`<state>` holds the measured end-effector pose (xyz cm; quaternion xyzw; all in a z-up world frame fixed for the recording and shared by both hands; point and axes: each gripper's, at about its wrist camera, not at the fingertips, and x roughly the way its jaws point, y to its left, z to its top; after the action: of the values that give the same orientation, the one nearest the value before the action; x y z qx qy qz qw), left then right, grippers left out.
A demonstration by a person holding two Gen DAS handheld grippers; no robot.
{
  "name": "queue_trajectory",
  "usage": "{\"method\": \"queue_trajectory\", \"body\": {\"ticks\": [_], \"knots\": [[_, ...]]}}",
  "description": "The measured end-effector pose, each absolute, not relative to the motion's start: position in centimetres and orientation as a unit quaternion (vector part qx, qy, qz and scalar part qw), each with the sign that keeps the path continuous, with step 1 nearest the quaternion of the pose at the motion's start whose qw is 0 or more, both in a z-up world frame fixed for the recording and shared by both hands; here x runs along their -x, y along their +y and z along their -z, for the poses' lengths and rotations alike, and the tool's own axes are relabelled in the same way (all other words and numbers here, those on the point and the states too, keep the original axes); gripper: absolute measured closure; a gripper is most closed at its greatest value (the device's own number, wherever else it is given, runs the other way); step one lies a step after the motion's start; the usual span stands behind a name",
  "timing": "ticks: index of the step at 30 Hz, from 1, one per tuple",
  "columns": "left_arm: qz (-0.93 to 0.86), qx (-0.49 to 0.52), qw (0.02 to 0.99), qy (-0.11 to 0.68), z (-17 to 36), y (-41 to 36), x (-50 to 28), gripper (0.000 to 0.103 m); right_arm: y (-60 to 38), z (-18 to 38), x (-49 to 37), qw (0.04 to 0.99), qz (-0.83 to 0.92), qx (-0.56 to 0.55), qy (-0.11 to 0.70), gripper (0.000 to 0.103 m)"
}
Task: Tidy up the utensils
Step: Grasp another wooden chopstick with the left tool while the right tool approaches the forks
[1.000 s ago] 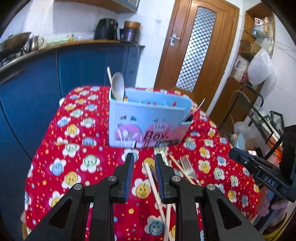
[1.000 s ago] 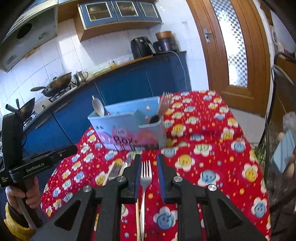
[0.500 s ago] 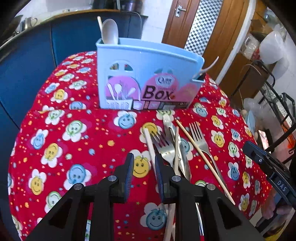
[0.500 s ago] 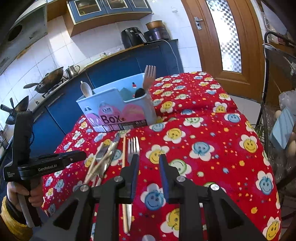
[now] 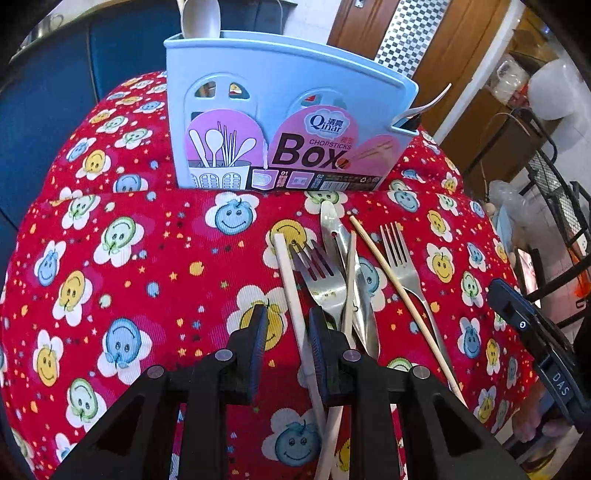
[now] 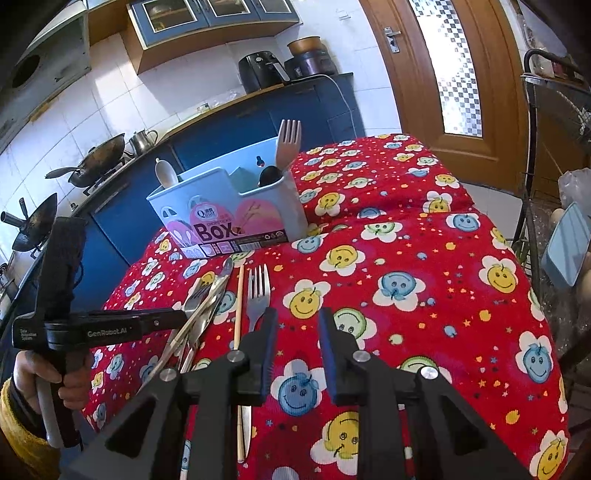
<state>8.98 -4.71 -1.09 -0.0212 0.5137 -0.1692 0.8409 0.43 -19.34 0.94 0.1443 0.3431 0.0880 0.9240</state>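
Utensils [image 5: 334,291] lie loose on the bench [image 5: 147,240], in front of the box, and both pairs of fingers are released.

Left gripper [image 5: 286,314] is low over the pile, fingers parted with a white chopstick [image 5: 286,266] running up between them, nearer the right-hand finger, and nothing pinched. Just beside it lie a smeared fork [image 5: 317,273], a knife [image 5: 332,225], a thin wooden chopstick [image 5: 388,273] and a second fork [image 5: 400,258], all pointing towards the box. Right gripper [image 6: 297,317] hangs over bare smiley-flower cloth, fingers apart and gripping nothing, that second fork's handle passing under its left finger. Beyond stands the pale blue chopsticks box [image 5: 280,110], upright, with a spoon [image 5: 201,18] at one end and a pale fork [image 6: 288,142] at the other.
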Motion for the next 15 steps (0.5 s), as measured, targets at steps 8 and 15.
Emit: {"method": "queue_trajectory", "body": {"ticks": [8, 15], "knots": [[0.17, 0.049, 0.839, 0.514, 1.2, -4.0, -9.6, 0.095, -18.8, -1.0, -1.1, 0.922, -0.092, -0.13, 0.352, 0.078], [0.176, 0.079, 0.847, 0.495, 1.2, -2.3, -9.3, 0.097, -18.2, -1.0, -1.6, 0.918, -0.091, -0.123, 0.366, 0.078]]}}
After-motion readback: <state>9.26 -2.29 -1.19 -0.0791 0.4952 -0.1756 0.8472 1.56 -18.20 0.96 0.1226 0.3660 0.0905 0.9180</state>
